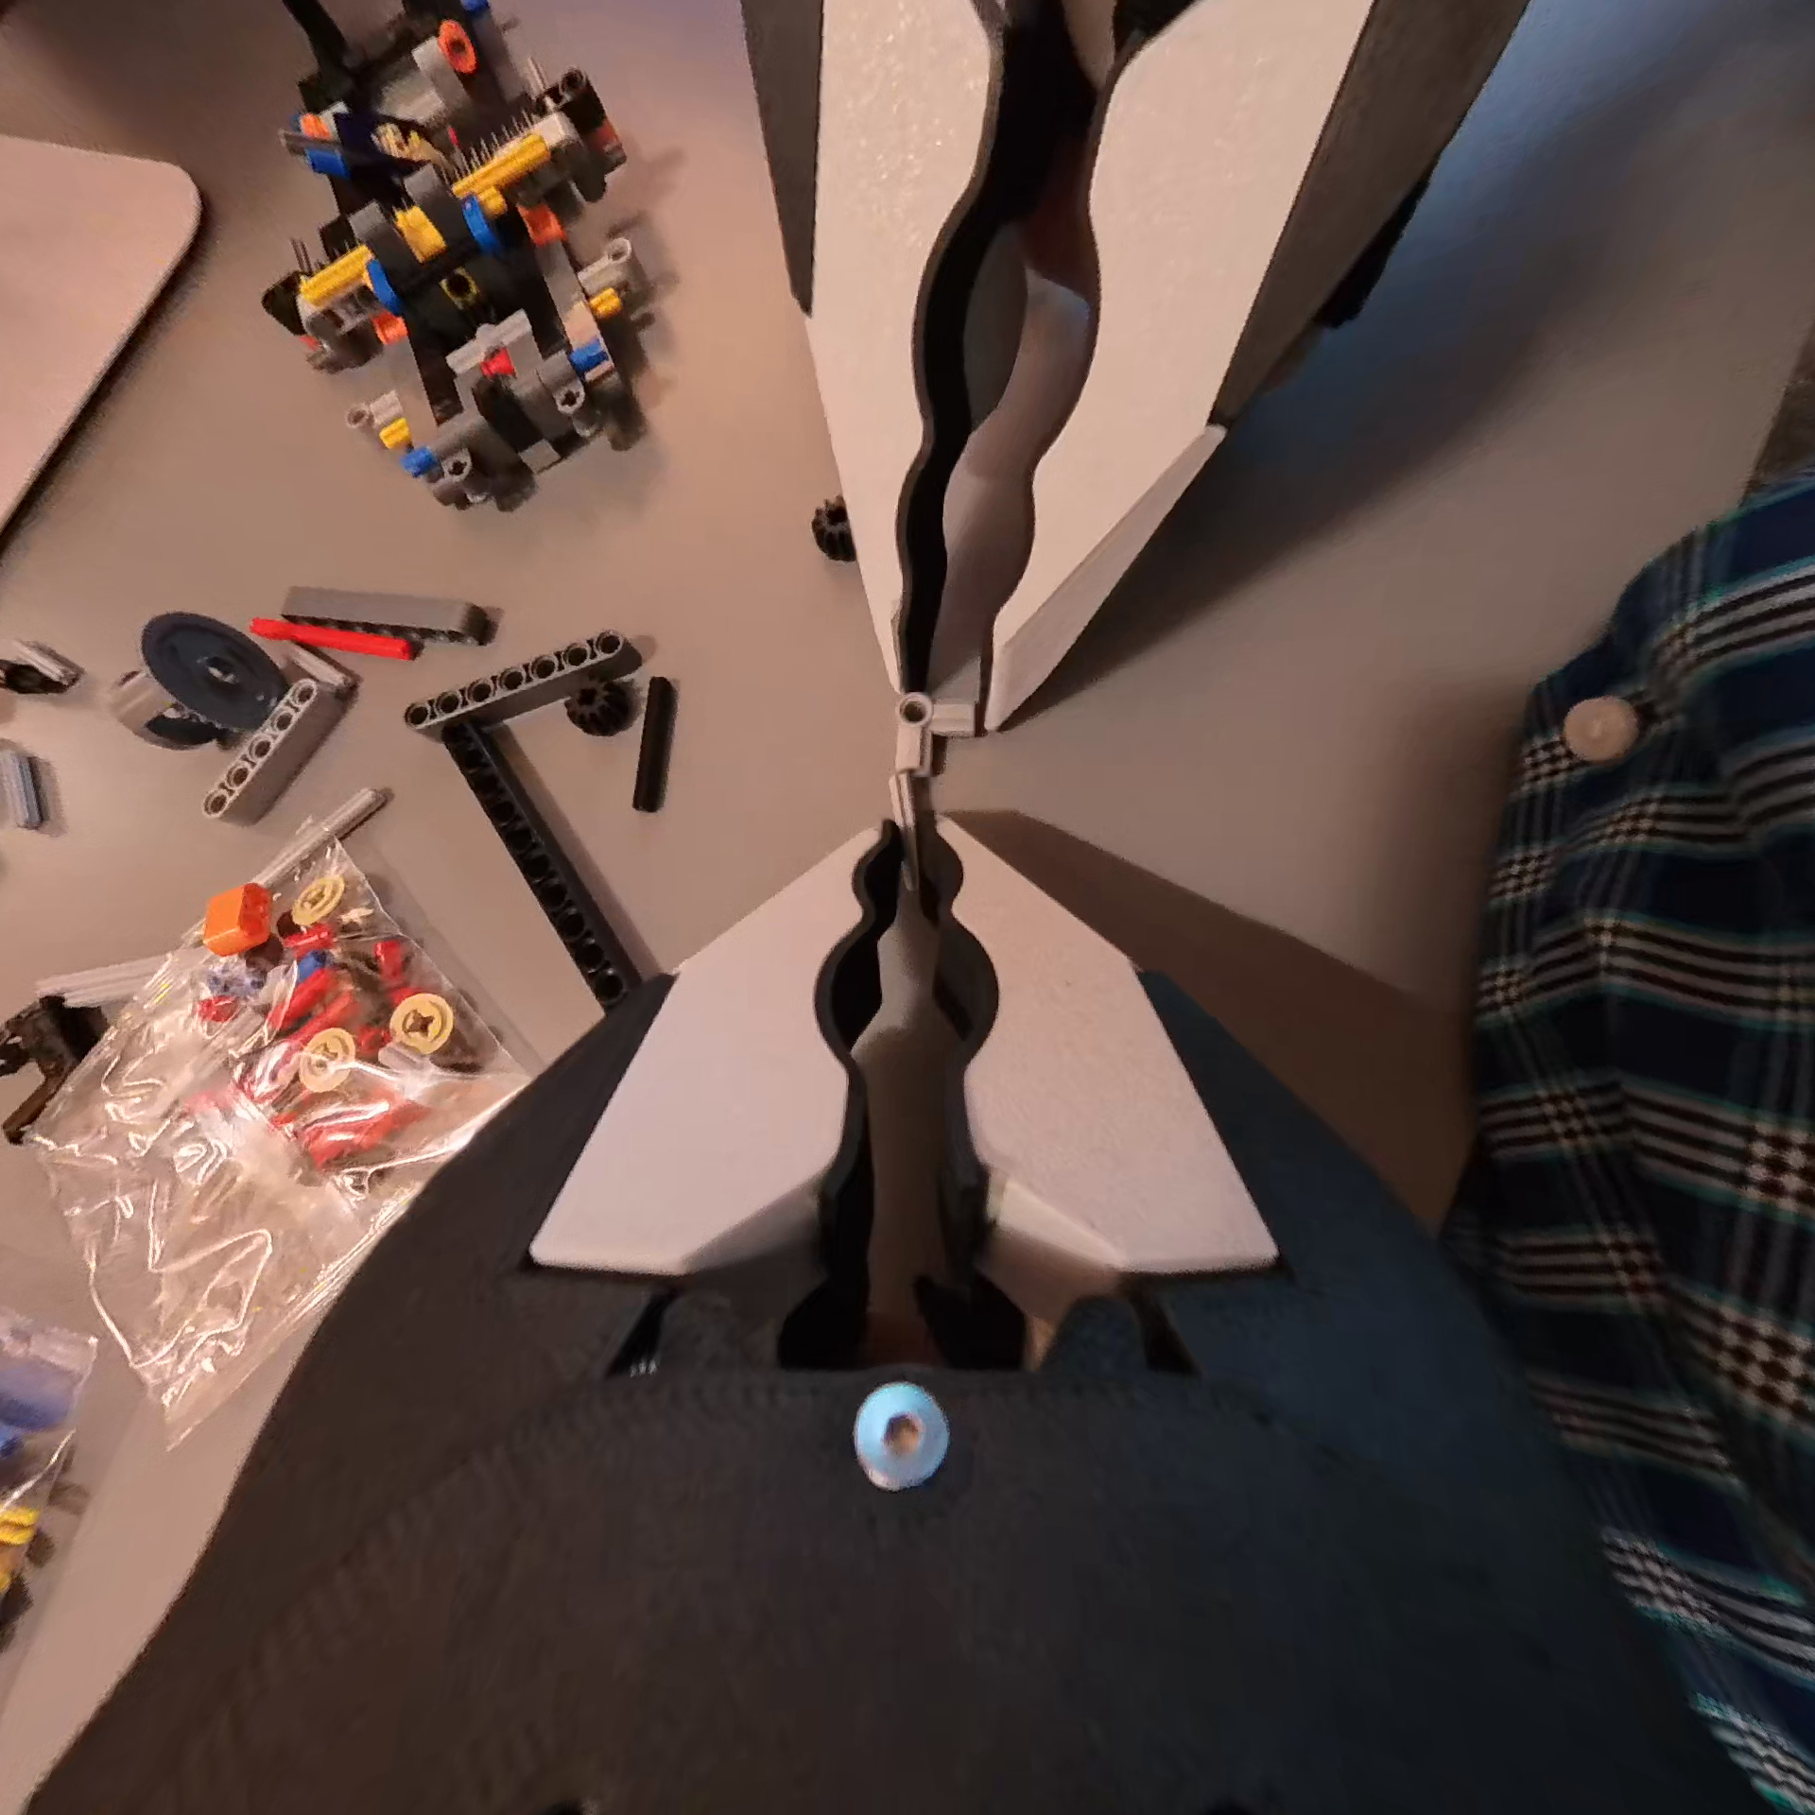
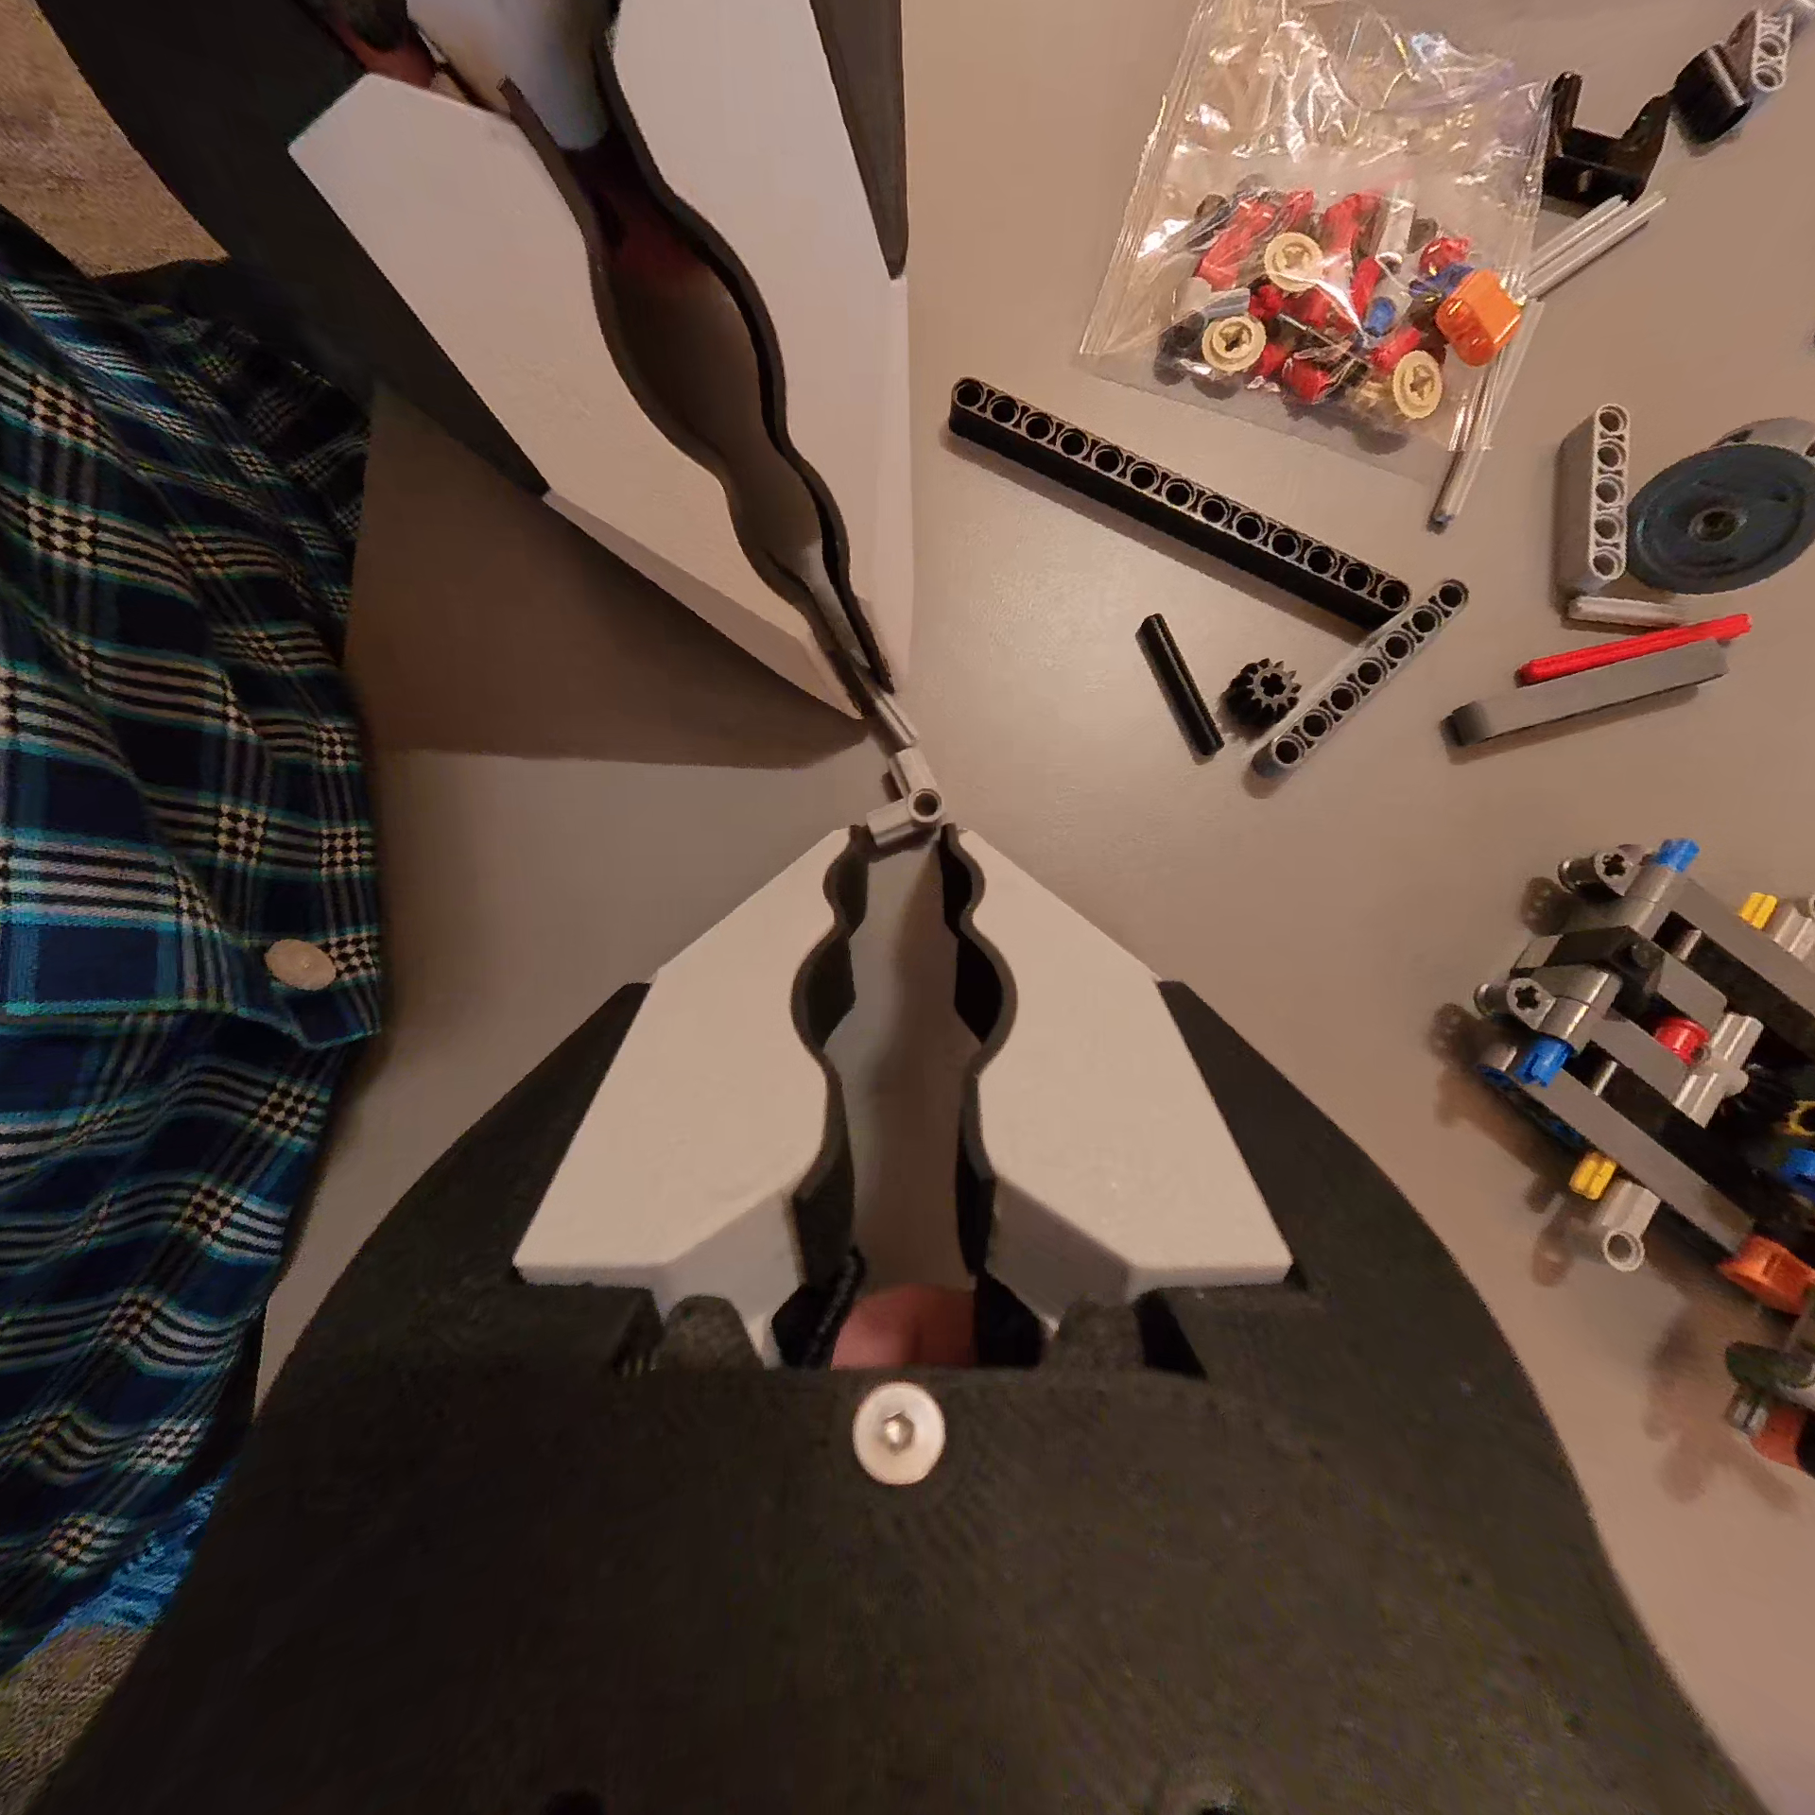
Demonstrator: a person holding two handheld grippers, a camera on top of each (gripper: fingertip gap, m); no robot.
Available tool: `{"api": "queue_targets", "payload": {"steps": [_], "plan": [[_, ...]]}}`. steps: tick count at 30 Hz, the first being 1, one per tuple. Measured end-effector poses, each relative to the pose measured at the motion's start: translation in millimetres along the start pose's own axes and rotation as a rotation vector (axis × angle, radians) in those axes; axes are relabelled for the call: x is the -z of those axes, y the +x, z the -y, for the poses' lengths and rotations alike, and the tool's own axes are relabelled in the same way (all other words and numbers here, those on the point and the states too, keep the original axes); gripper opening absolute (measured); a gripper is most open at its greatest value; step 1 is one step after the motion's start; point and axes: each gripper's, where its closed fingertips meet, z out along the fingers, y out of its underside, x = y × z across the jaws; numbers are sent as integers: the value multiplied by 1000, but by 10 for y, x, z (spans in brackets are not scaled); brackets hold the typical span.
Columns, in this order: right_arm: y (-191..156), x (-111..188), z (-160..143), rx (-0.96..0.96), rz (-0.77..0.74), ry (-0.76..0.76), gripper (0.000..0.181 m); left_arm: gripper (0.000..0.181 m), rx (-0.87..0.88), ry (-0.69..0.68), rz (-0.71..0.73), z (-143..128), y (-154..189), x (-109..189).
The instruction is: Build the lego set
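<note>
The left gripper (image 1: 913, 835) and the right gripper (image 2: 899, 835) meet tip to tip in the air above the grey table (image 1: 1228, 687), and both are squeezed shut on tiny grey pieces. The left one pinches a thin grey pin (image 1: 908, 805), and its long way runs straight out from the tips toward the other tongs. The right one pinches a small grey connector (image 2: 908, 810), a short tube with a round hole at its end. The pin looks lined up with the connector and seems to touch it, so I think the next move is a gentle push straight together along the pin. Both tongs are just as near, since each has its own piece. If the pin tips sideways it could miss the hole or pop out. The half-built model (image 1: 462, 255) sits well apart from the grey connector, past the left gripper's side. A long black beam (image 2: 1179, 501) and a clear bag of small parts (image 2: 1316, 255) lie nearer to the connector, on that same side
</note>
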Motion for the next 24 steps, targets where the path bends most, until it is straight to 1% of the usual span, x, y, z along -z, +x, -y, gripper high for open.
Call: {"api": "queue_targets", "payload": {"steps": [12, 24], "plan": [[5, -14, 19, -20, 20, 5, 10, 1, -44, 16, -27, 10, 2, 5], [31, -21, 20, 10, 42, -19, 6, 1, -110, 14, -36, -5, 1, -2]]}}
